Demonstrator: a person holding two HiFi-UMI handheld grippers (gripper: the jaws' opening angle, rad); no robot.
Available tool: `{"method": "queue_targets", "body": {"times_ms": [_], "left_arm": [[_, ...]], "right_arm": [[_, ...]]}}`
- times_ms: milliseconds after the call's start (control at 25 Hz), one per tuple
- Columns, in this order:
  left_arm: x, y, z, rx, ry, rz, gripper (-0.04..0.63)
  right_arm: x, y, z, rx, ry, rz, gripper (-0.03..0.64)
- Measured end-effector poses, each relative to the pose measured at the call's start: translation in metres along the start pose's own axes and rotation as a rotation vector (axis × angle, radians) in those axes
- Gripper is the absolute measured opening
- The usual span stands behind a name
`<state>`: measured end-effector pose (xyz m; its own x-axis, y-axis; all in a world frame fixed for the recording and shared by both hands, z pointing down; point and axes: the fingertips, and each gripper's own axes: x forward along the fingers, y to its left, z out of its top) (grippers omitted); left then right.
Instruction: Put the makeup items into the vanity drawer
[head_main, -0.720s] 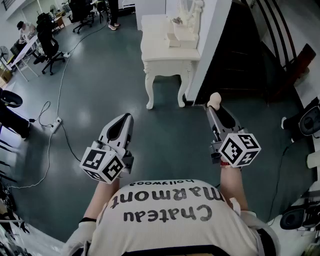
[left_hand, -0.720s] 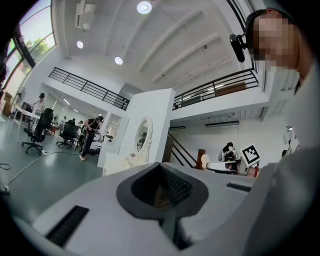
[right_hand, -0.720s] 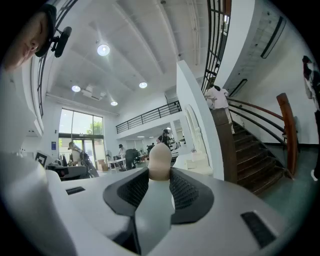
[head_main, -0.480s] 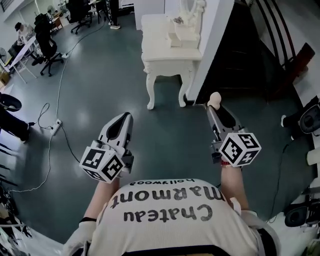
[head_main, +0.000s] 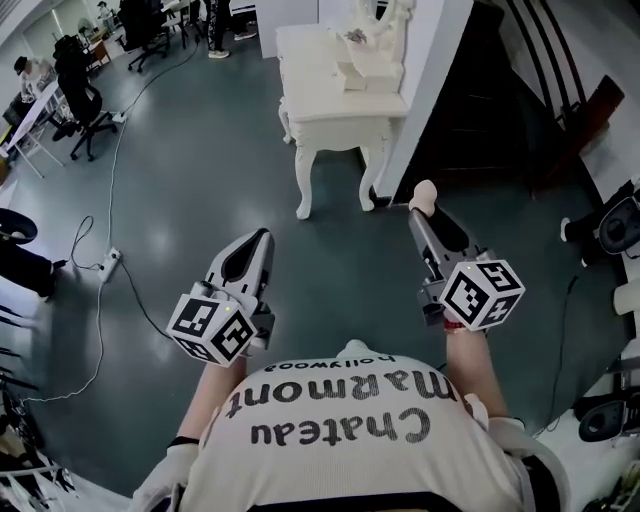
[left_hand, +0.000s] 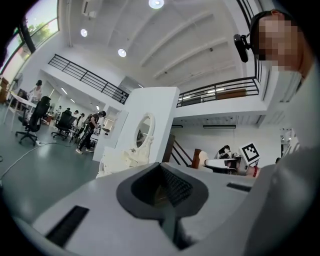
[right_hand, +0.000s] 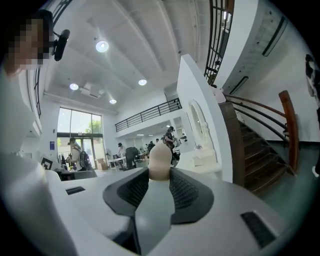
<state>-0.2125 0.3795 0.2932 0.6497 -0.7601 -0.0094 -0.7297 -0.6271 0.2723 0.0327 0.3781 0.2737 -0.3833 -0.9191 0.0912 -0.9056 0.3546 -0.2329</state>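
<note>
**Sponge gripped on the right, vanity ahead**

The right hand-held gripper (head_main: 422, 214) is closed on a beige makeup sponge (head_main: 424, 195). The sponge's rounded end sticks out past the jaw tips, and in the right gripper view the dark pads press on both of its sides. The left hand-held gripper (head_main: 257, 238) has its jaws drawn together with nothing between them (its own view shows only the pads meeting). Both are held level above the grey-green floor (head_main: 170, 190), well apart from each other, just in front of the person's printed shirt (head_main: 340, 420). The white vanity desk (head_main: 312, 95) stands well ahead of both, beside a white wall (head_main: 430, 70), with a dark staircase (head_main: 510, 110) to the right. The drawer cannot be made out from here.
</note>
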Motion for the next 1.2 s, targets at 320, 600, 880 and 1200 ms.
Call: {"method": "queue_targets", "body": {"times_ms": [320, 600, 880, 1200], "left_arm": [[0.047, 0.036, 0.009, 0.023, 0.001, 0.021, 0.008], [0.131, 0.061, 0.032, 0.014, -0.049, 0.052, 0.008], [0.204, 0.068, 0.039, -0.021, -0.085, 0.079, 0.009], [0.255, 0.076, 0.025, -0.058, -0.069, 0.121, 0.008]], "right_arm": [[0.058, -0.023, 0.007, 0.01, -0.013, 0.04, 0.147], [0.125, -0.09, 0.032, 0.01, -0.009, 0.065, 0.147], [0.171, -0.154, 0.055, -0.01, -0.005, 0.105, 0.147], [0.196, -0.208, 0.049, -0.022, 0.004, 0.103, 0.147]]}}
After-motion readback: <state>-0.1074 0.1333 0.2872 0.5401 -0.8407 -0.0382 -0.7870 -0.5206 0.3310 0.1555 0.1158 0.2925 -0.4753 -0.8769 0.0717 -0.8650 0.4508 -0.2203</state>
